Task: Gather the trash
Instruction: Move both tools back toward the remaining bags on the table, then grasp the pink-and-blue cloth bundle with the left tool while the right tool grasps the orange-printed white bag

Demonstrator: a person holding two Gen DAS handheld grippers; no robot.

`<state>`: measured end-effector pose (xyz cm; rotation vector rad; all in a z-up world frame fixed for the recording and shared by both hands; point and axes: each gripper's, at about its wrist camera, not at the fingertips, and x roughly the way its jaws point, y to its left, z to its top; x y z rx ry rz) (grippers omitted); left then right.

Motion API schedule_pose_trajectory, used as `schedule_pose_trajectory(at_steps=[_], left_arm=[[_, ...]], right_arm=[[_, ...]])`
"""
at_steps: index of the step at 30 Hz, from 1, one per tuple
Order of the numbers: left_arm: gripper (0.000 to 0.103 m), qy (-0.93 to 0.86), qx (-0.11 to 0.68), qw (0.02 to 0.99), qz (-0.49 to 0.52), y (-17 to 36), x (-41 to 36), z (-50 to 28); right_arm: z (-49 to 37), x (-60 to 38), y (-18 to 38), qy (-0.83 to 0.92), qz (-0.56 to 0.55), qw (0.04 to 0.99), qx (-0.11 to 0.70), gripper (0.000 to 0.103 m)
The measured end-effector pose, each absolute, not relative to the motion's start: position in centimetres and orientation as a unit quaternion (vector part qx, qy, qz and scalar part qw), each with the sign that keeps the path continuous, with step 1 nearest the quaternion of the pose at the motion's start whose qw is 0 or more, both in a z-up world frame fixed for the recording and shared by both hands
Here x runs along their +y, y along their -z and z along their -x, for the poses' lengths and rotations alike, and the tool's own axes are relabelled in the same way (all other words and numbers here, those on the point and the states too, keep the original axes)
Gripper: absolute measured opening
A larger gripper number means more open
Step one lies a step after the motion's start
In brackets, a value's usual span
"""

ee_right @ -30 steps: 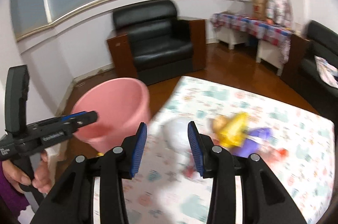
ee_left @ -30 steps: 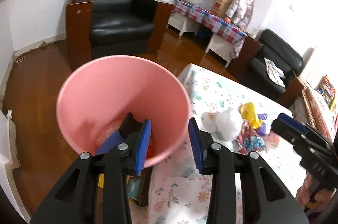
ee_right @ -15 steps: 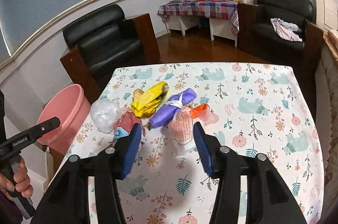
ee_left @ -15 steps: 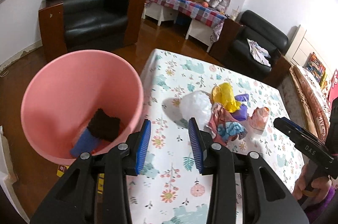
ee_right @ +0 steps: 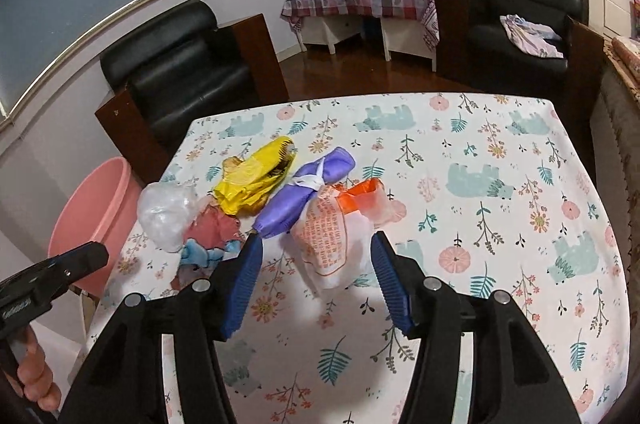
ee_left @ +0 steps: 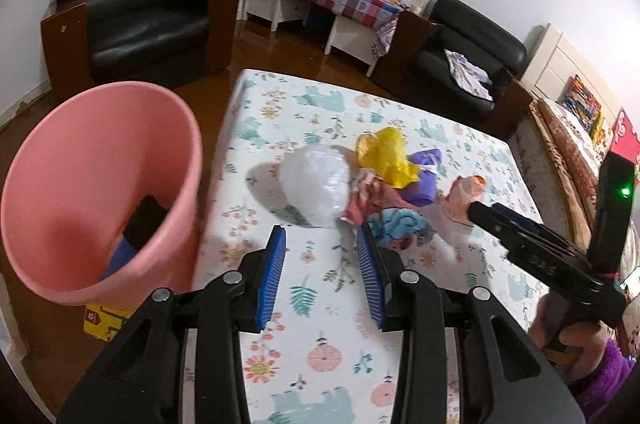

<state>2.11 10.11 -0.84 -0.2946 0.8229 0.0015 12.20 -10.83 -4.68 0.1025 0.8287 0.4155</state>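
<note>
Left gripper: the left gripper hangs over the near left part of the table, its blue pads standing apart with nothing between them; the crumpled clear plastic bag lies just beyond its tips.
Right gripper: the right gripper has its jaws opening, wide by now, and the near end of the white and orange printed bag lies in the gap between the pads, though they do not press on it.
Trash pile: the trash sits bunched in the left half of the floral tablecloth; the clear bag is at the left, a yellow bag lies far of it, a purple bag tied with a white strip lies right of the yellow one, and a red and blue wrapper lies nearest, against the clear bag.
Printed bag: it is the rightmost piece of the pile, touching the purple bag.
Bin: the pink bin stands on the floor just beside the table's left edge, tilted towards the left camera, with a dark brown piece and something blue inside.
Hands: a hand in a purple sleeve holds the right tool's handle; fingers grip the left one.
Room: black armchairs stand at the far side.
</note>
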Motion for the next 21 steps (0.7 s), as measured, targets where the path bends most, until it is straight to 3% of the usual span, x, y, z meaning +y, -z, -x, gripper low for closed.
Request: schedule_pose_trajectory(at_steps=[14, 15, 19, 21], left_arm=[[0.037, 0.047, 0.406, 0.905, 0.116, 0.4, 5.3, -4.5], [0.037, 0.047, 0.408, 0.905, 0.111, 0.5, 4.9, -4.8], [0.037, 0.044, 0.416, 0.902, 0.103, 1.2, 3.8, -5.9], [0.037, 0.039, 0.418, 0.902, 0.098, 1.4, 3.4, -6.5]], right_arm=[[-13.6, -10.8, 6.5, -0.192, -0.060, 0.890, 0.410, 0.056], [-13.7, -10.9, 6.6, -0.192, -0.061, 0.889, 0.412, 0.052], [-14.1, -11.4, 7.3, -0.195, -0.067, 0.881, 0.426, 0.019], [-13.9, -11.9, 7.3, -0.195, -0.070, 0.881, 0.425, 0.014]])
